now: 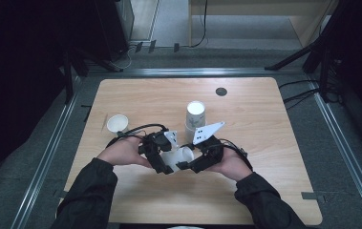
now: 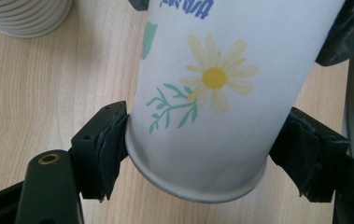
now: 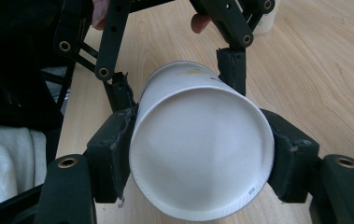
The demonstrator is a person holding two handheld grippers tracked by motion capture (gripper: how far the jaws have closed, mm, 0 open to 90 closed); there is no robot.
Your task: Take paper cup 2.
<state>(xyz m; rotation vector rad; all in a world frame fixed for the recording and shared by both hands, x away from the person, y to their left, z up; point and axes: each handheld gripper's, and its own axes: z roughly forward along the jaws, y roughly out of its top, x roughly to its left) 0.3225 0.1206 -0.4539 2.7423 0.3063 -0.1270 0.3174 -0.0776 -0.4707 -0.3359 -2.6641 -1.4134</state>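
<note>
- You are holding one paper cup (image 1: pixel 178 156) between both grippers, low over the near middle of the counter (image 1: pixel 264 119), and it is lying on its side rather than standing.
- Its long axis is running roughly level from one gripper to the other, so each gripper is sitting at one end of the cup.
- Your left gripper (image 1: pixel 164 164) is pinching the cup near its rolled rim: in the left gripper view the fingers (image 2: pixel 104 144) are pressing on either side of the wall, just above the rim, with the daisy print facing the camera.
- Your right gripper (image 1: pixel 188 164) is clamping the other end: in the right gripper view its fingers (image 3: pixel 114 149) are squeezing the cup (image 3: pixel 202 149) from both sides, the flat white bottom facing the lens.
- The left gripper's fingers (image 3: pixel 230 65) are showing farther along the same cup there.
- Neither hand is nearer; both are on it, so the coming move probably depends on which end you let go first.
- A stack of cups (image 1: pixel 195 119) is standing just behind your right gripper, and a single cup (image 1: pixel 117 123) is sitting apart at the left.
</note>
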